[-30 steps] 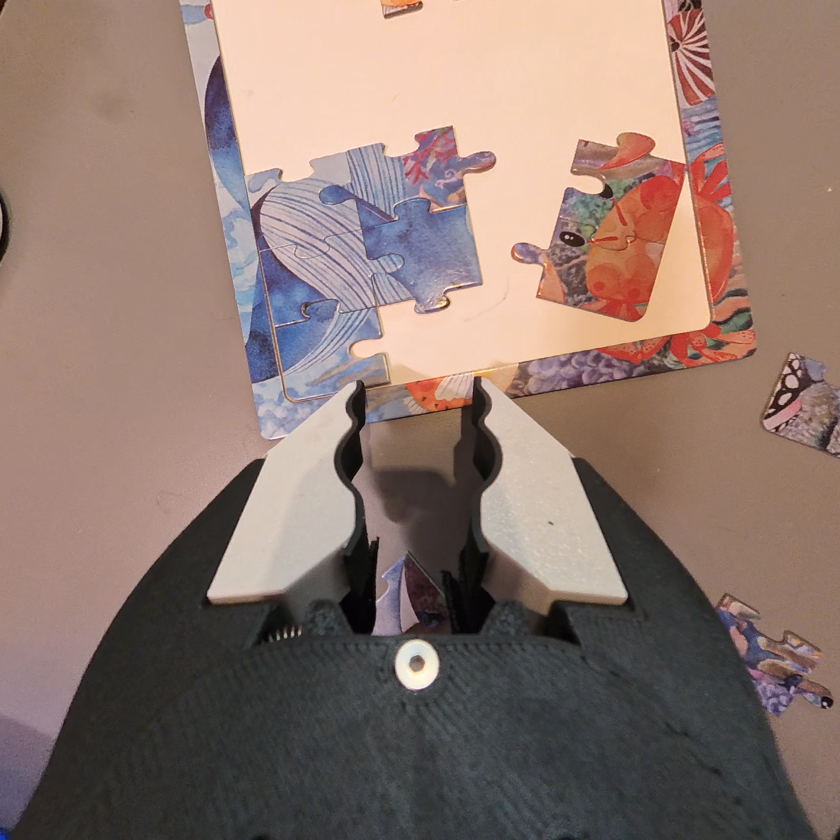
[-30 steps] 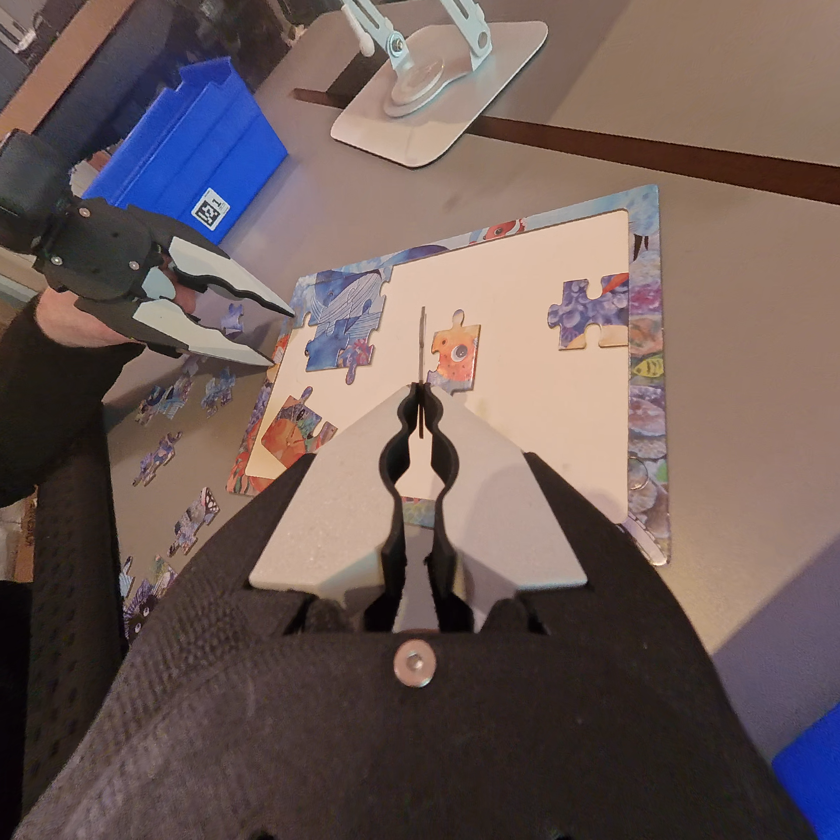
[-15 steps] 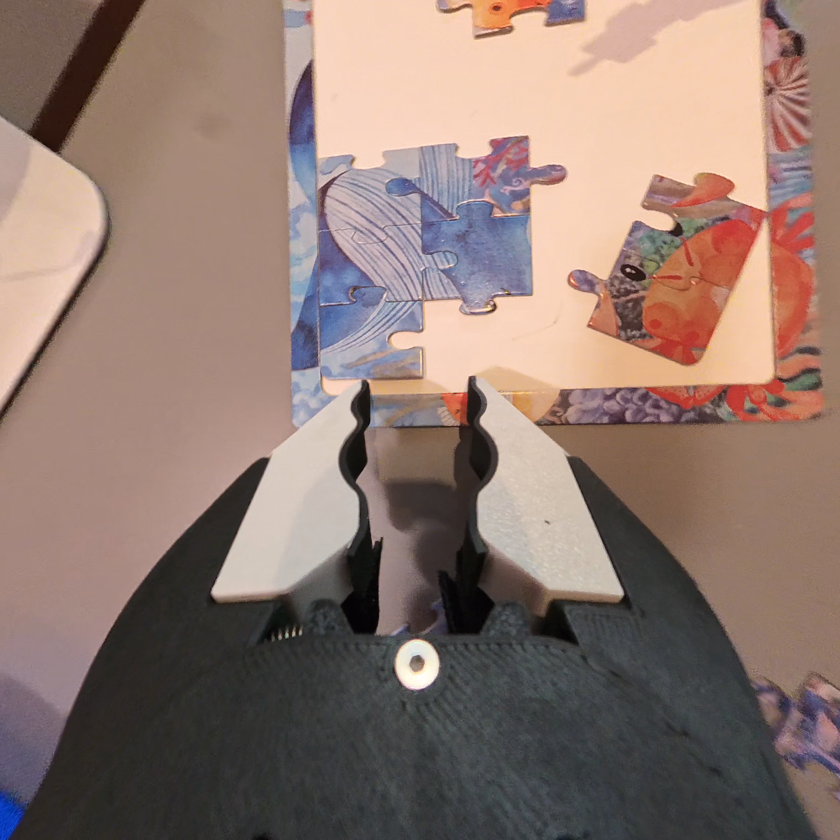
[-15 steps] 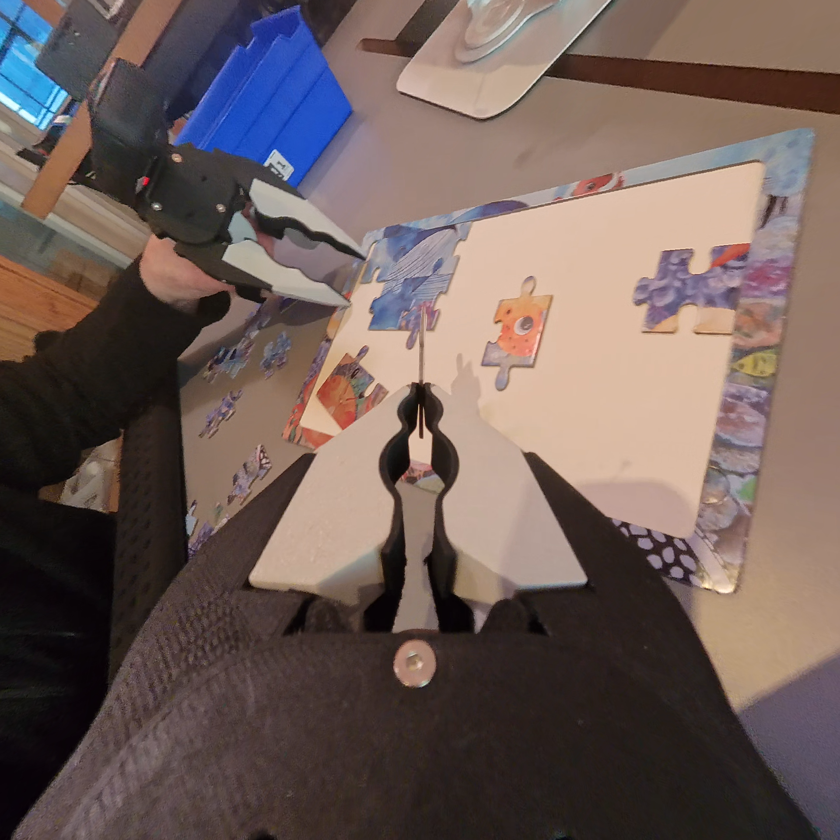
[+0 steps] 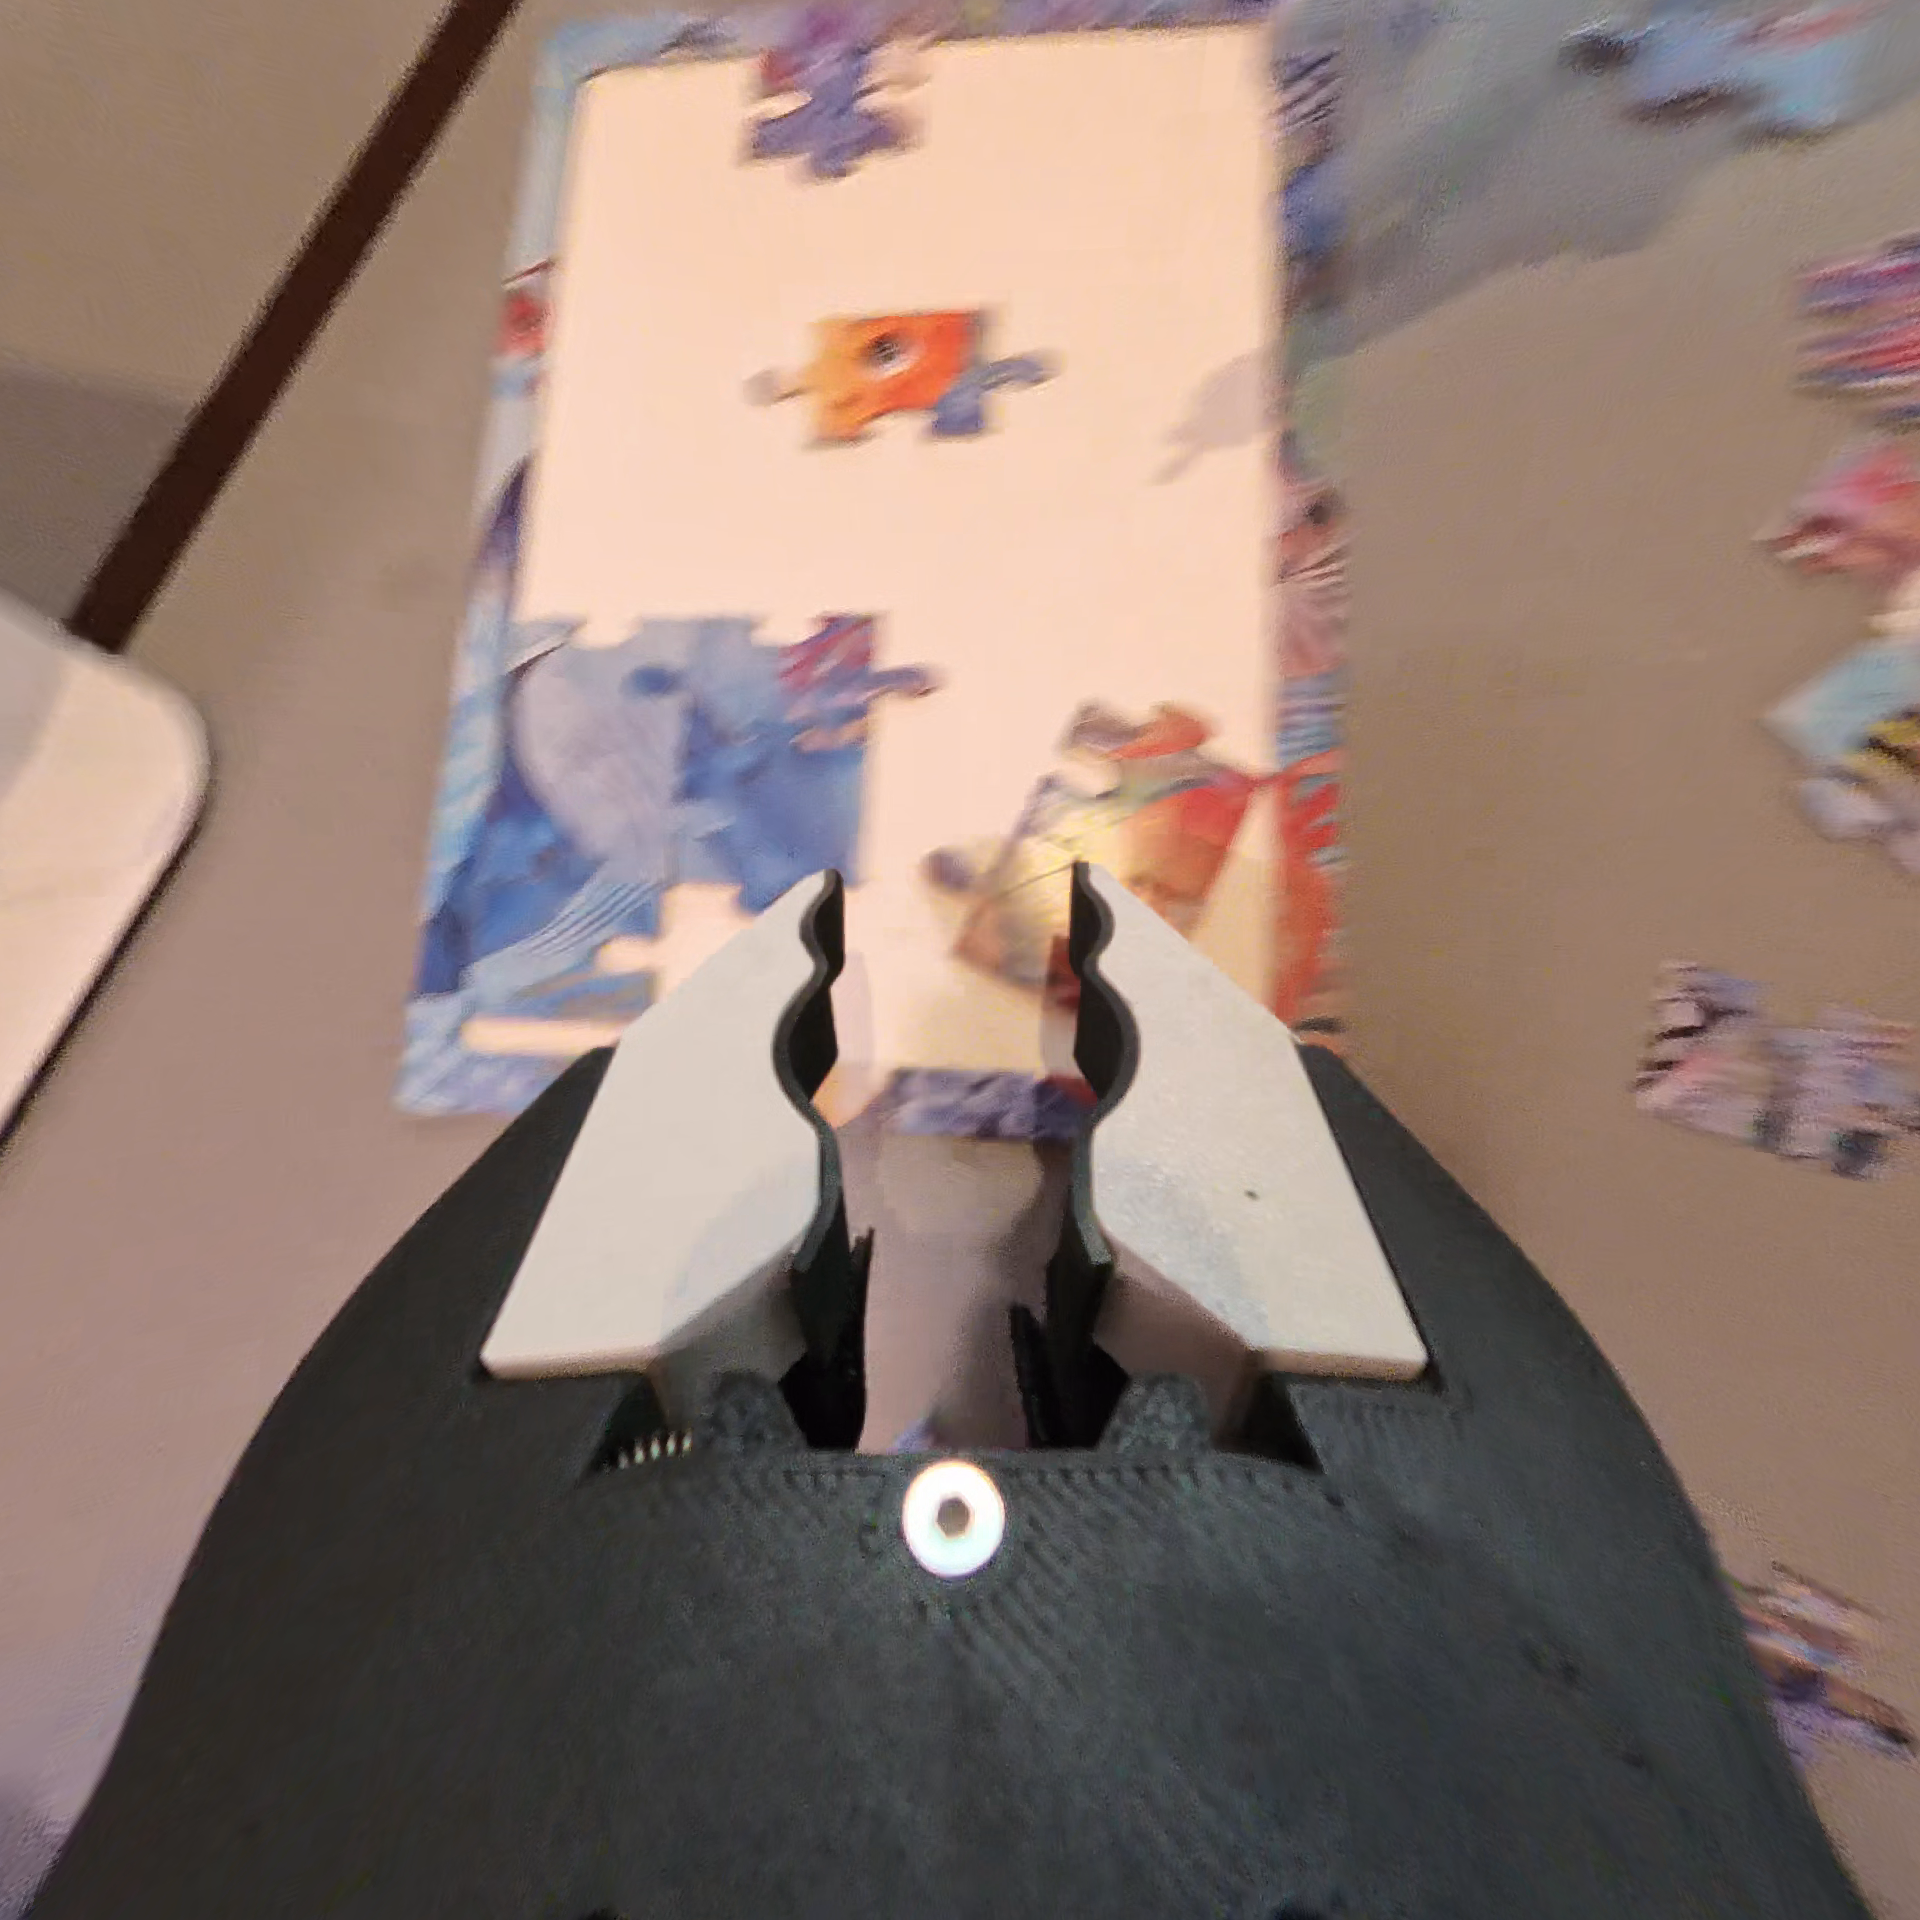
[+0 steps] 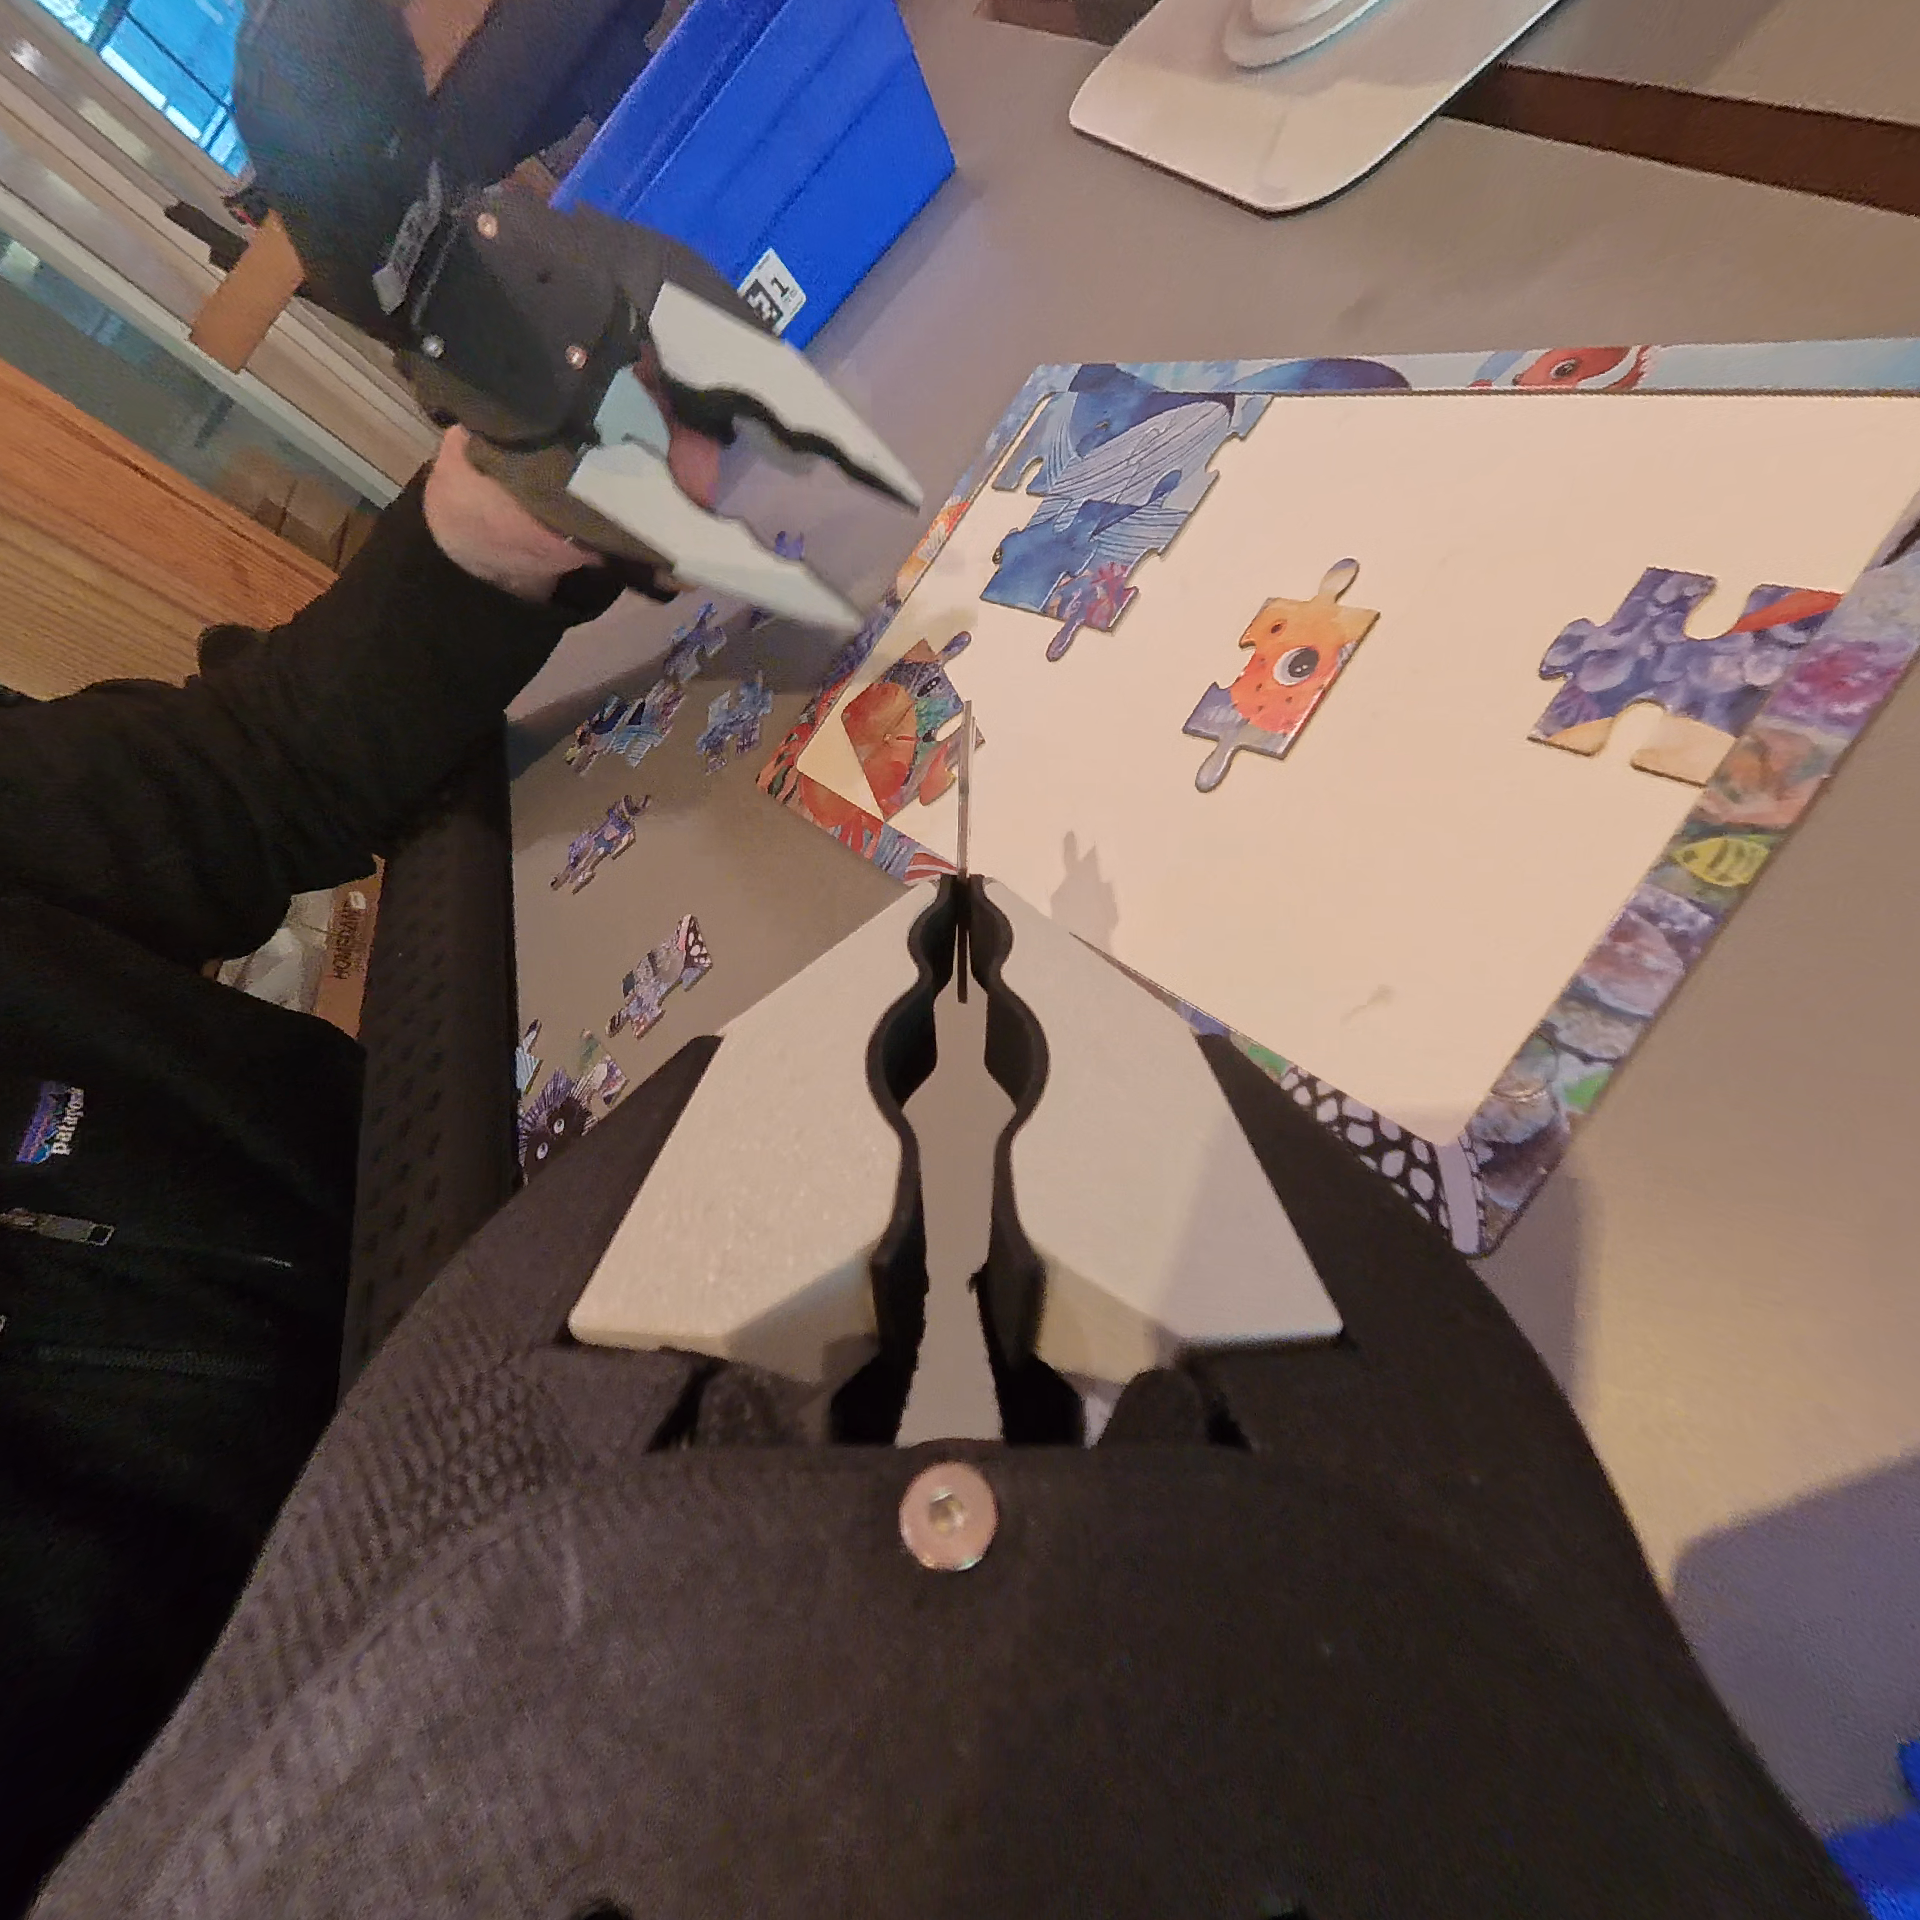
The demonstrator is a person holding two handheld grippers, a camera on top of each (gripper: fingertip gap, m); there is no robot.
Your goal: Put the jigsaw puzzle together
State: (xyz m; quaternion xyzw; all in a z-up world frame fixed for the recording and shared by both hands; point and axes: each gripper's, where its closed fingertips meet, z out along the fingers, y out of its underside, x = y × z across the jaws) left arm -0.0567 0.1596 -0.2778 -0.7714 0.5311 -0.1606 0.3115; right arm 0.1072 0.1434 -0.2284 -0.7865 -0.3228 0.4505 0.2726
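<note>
Left gripper (image 5: 951,883) jaws spread above puzzle tray (image 6: 1299,914) edge, right gripper (image 6: 964,883) pinching thin piece (image 6: 966,790)

My bench in an office-like workroom

Upper left of my right view: blue storage bin (image 6: 769,156), window (image 6: 156,62), wooden counter (image 6: 125,540); grey table (image 6: 1143,270) holds a white stand base (image 6: 1299,114).

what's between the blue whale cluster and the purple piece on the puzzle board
One loose orange fish piece lies between the blue whale cluster and the purple piece, touching neither; bare white board surrounds it. The right wrist view shows this sharply.
</note>
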